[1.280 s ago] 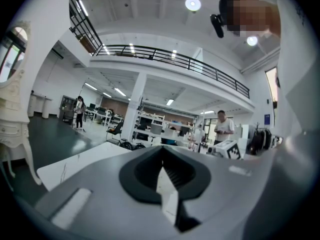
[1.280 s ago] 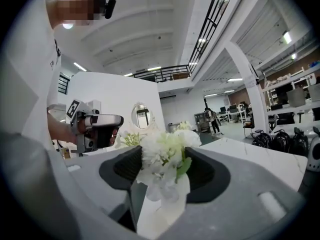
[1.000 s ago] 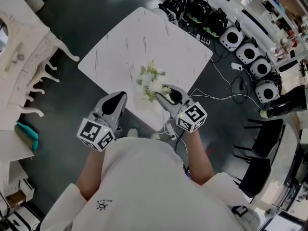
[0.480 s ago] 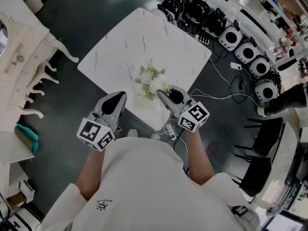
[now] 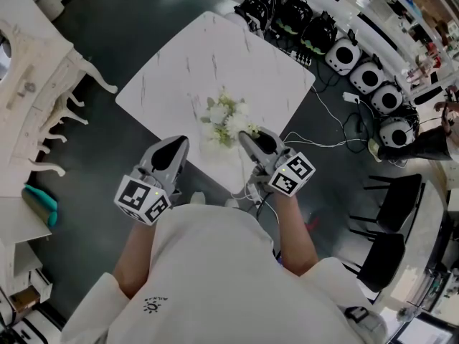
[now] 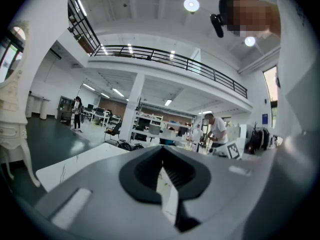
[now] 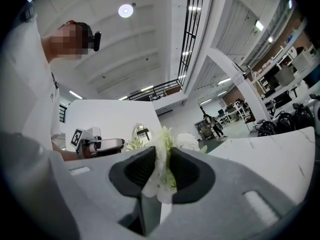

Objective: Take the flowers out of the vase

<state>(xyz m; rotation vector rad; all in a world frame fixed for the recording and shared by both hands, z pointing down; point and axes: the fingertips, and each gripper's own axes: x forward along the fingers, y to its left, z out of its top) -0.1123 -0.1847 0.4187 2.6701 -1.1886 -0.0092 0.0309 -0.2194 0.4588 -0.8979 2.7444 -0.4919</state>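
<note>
From the head view, the flowers stand on the near part of the white worktop, the vase hidden beneath the blooms; your right hand-held gripper reaches into their right side, while your left hand-held gripper waits just near and left of them, apart from the bunch; in the left gripper view, that hand-held gripper's jaws are pressed together on nothing, with only worktop beyond; in the right gripper view, the jaws have just been closing and now pinch white petals and a little green between the pads; that looks like a hold on blooms, not stems, so I judge it fragile; keep the squeeze light, lift straight up and slowly so the stems clear the vase without tipping it; if the vase starts to rise, steady it with your left hand-held gripper; watch for petals tearing or slipping.
</note>
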